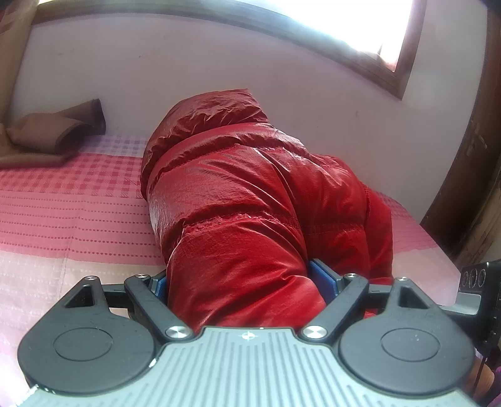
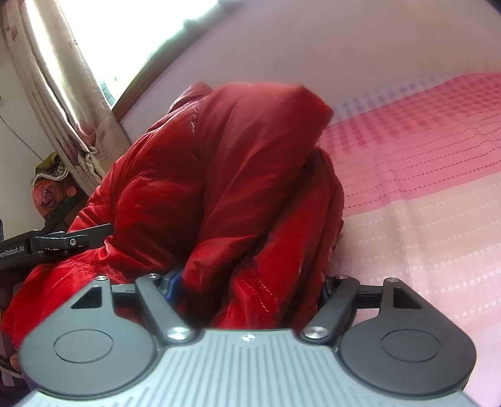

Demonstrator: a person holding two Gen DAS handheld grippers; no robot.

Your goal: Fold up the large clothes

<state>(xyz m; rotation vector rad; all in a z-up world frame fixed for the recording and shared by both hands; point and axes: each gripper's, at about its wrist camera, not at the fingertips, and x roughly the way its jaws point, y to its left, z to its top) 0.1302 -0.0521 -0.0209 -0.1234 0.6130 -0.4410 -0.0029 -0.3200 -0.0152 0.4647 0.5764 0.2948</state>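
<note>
A shiny red puffer jacket lies bundled on the pink checked bed sheet, its hood toward the wall. My left gripper stands wide at the jacket's near end; the padded fabric bulges up between the blue pads and hides the fingertips. In the right wrist view the jacket is heaped up, and my right gripper stands wide around a thick fold of it, with no squeeze showing. The left gripper's black body shows at the left edge.
A brown pillow lies at the far left by the pale wall. A bright window sits above, with a curtain beside it. Dark wooden furniture borders the bed on the right. Bare sheet spreads out beside the jacket.
</note>
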